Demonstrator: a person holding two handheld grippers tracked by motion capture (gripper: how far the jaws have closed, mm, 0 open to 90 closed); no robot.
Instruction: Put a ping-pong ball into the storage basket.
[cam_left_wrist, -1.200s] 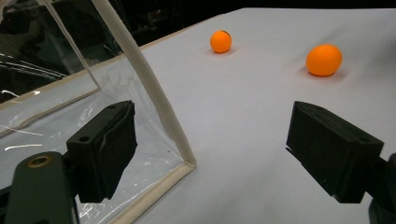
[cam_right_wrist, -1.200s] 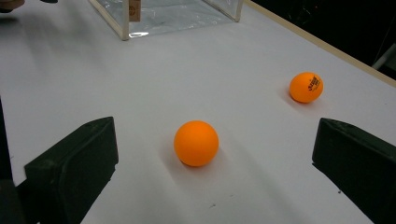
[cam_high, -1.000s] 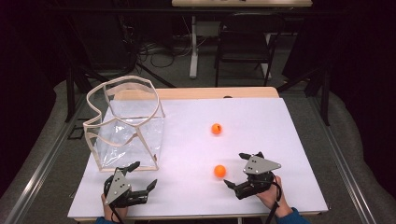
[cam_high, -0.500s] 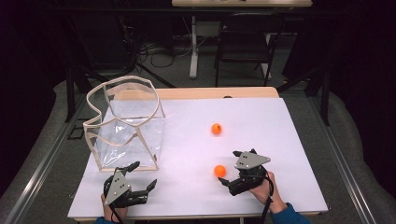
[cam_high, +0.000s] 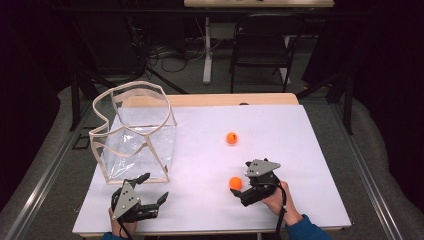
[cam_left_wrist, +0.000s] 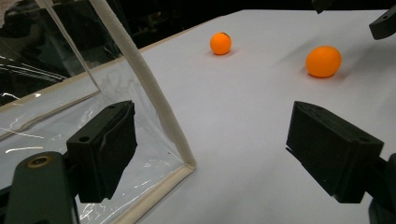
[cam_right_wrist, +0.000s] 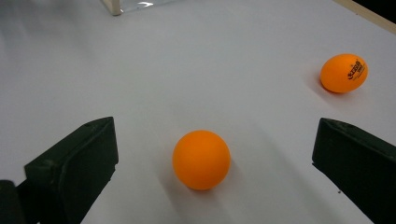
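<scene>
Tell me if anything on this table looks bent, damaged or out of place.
The clear bag near the left gripper looks odd: its pale rim is wavy and crumpled rather than square. Both orange balls sit loose, undamaged.

- The high view looks forward and down from above the person's side of the table, taking in the whole top.
- The left gripper view sits low and close beside the clear bag, facing across the table.
- The right gripper view looks down, very near the near ball.
- All three views share both orange balls; the far ball lies beyond the near ball.
</scene>
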